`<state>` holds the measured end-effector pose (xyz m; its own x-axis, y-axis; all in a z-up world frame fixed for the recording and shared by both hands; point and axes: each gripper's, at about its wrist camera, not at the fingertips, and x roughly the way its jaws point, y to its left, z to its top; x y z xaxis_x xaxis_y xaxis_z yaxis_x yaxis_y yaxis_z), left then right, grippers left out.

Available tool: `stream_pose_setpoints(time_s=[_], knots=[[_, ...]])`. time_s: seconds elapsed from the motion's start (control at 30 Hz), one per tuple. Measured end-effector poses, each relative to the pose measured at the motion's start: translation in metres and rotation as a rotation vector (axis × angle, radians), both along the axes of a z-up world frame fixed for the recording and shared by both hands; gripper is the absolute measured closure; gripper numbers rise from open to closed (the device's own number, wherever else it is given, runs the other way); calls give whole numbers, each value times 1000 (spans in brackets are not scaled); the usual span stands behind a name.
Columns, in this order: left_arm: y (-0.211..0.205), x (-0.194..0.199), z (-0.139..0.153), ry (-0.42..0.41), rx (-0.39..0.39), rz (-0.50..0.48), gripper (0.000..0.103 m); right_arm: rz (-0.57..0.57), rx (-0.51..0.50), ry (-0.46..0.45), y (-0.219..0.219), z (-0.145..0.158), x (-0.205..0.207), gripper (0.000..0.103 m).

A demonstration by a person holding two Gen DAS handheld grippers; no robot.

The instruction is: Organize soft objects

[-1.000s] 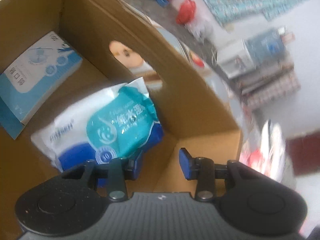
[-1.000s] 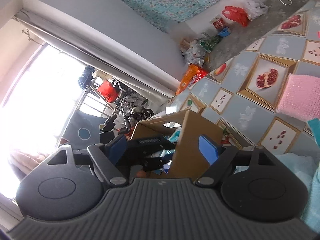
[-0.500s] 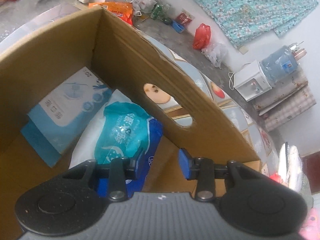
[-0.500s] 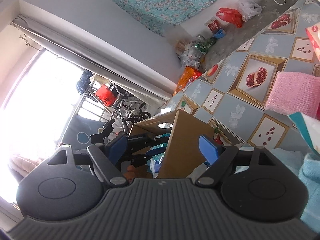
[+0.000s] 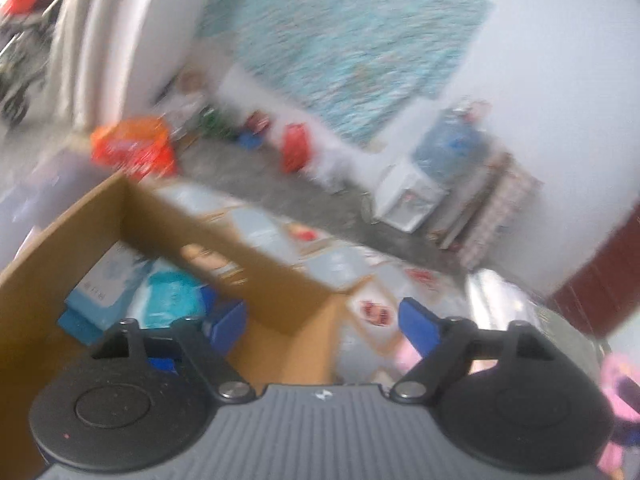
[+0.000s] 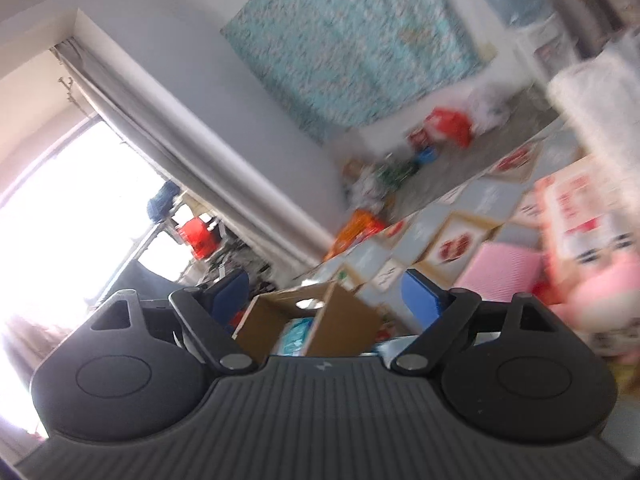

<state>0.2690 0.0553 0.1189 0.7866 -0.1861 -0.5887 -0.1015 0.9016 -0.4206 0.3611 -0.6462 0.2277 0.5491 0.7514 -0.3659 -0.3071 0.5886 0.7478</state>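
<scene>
patterned tablecloth | cardboard box holds packs | left gripper opening, empty

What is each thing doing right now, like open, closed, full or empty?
Left hand-held gripper: jaws opening, nothing between them.
Right hand-held gripper: jaws opening, nothing held.
Cardboard box: open on top, packs inside.
Teal wipes pack: lying in the box.
Pink cloth: lying flat on the table.

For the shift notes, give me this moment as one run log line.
left gripper: jaws opening, nothing between | right gripper: jaws opening, empty | teal pack: in cardboard box
</scene>
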Motion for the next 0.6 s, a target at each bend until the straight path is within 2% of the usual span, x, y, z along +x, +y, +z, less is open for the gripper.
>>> stream_pose_setpoints(time_s=[0.17, 0.37, 0.43, 0.6], knots=[[-59, -20, 19, -26, 38, -163, 13, -66, -43, 28, -39, -8, -18, 19], [-134, -12, -4, 69, 124, -324, 13, -86, -73, 75, -60, -36, -31, 19], [-151, -3, -16, 114, 105, -349, 15, -84, -113, 86, -59, -46, -32, 19], [-180, 37, -46, 253, 5, -352, 23, -98, -141, 111, -62, -79, -33, 19]])
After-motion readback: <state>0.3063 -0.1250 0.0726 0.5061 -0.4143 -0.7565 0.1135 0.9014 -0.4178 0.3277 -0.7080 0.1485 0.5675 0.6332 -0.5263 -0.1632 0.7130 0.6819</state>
